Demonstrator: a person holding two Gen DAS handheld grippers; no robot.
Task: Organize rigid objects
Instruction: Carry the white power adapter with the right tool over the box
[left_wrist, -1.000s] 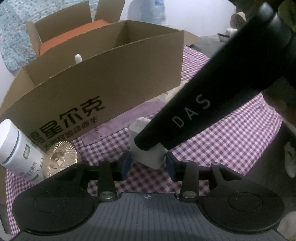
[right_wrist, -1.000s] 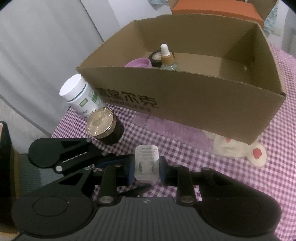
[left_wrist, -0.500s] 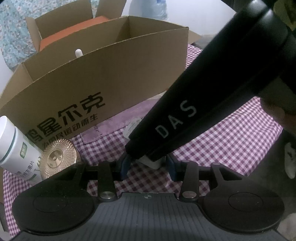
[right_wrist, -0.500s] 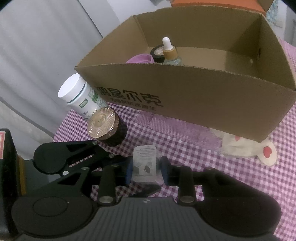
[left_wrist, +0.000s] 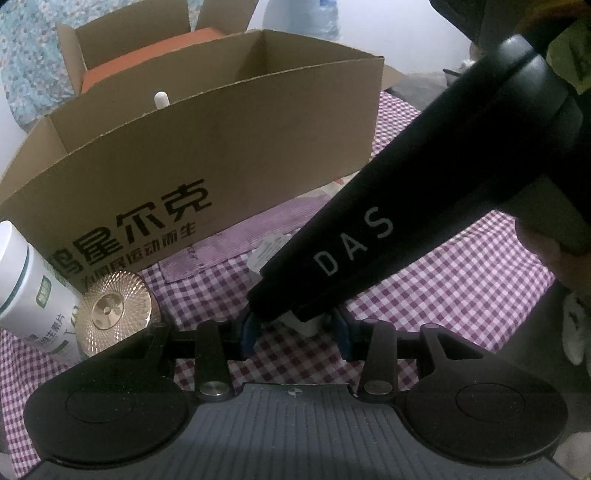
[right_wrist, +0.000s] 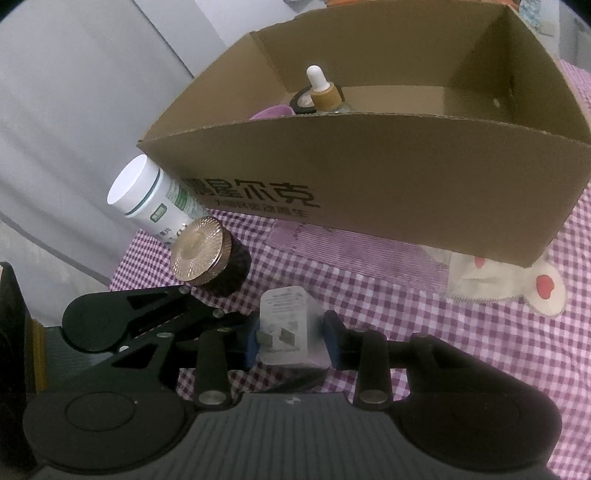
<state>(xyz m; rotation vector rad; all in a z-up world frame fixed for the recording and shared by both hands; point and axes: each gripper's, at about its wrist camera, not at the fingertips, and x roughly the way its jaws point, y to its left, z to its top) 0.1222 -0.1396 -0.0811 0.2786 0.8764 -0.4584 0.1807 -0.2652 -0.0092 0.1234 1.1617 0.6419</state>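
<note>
My right gripper (right_wrist: 291, 341) is shut on a white plug charger (right_wrist: 290, 332) and holds it above the checked cloth, in front of the cardboard box (right_wrist: 369, 184). In the left wrist view the right gripper's black body (left_wrist: 388, 229) crosses from upper right, with the charger (left_wrist: 271, 251) under its tip. My left gripper (left_wrist: 293, 332) is open and empty, its pads either side of that tip. A white bottle (right_wrist: 151, 195) and a gold-lidded jar (right_wrist: 203, 254) stand left of the box.
Inside the box are a dropper bottle (right_wrist: 325, 92), a dark tape roll (right_wrist: 303, 101) and a purple object (right_wrist: 271, 110). A cream cloth toy (right_wrist: 506, 280) lies at the box's right corner. A second box with an orange item (left_wrist: 147, 70) stands behind.
My right gripper has lifted the charger off the cloth and tilted it toward the box. The left gripper has stayed in place and open.
</note>
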